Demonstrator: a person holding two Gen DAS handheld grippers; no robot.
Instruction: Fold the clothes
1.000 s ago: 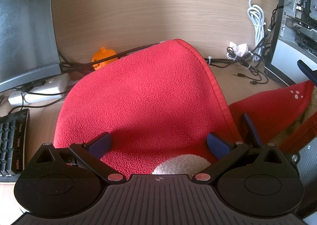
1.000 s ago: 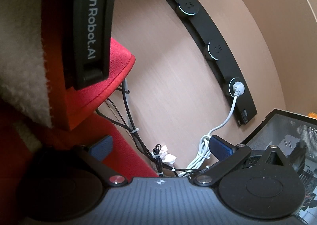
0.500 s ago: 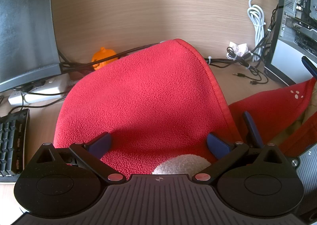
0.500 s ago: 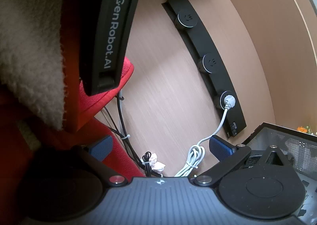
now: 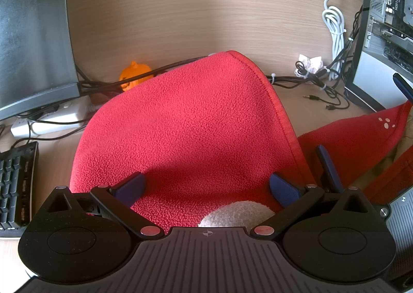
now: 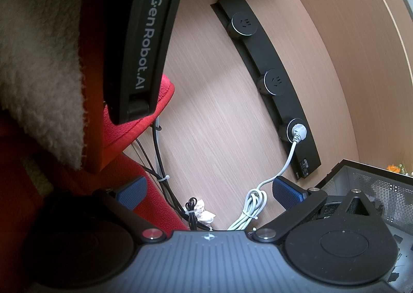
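A red fleece garment (image 5: 196, 122) with a white fuzzy lining (image 5: 235, 213) bulges up from the desk. My left gripper (image 5: 206, 187) is open, its blue fingers spread wide over the near part of the fleece. In the right wrist view my right gripper (image 6: 209, 193) is open too, and its left finger rests against the red fleece (image 6: 155, 205). The left gripper's black body (image 6: 139, 42) fills the upper left there. A second red fold with white dots (image 5: 361, 133) lies between the right gripper's blue fingers (image 5: 327, 166).
A dark monitor (image 5: 31, 35) and a keyboard (image 5: 15, 184) stand at the left, with a white power strip (image 5: 51, 120) and an orange pumpkin figure (image 5: 134, 73) behind the fleece. Cables (image 5: 322, 79), a wall socket strip (image 6: 273, 86) and an open computer case (image 5: 387, 22) are on the right.
The right gripper has tilted and drawn closer under the left gripper, so the wall sockets slid downward in its view. The left gripper and the fleece have barely moved.
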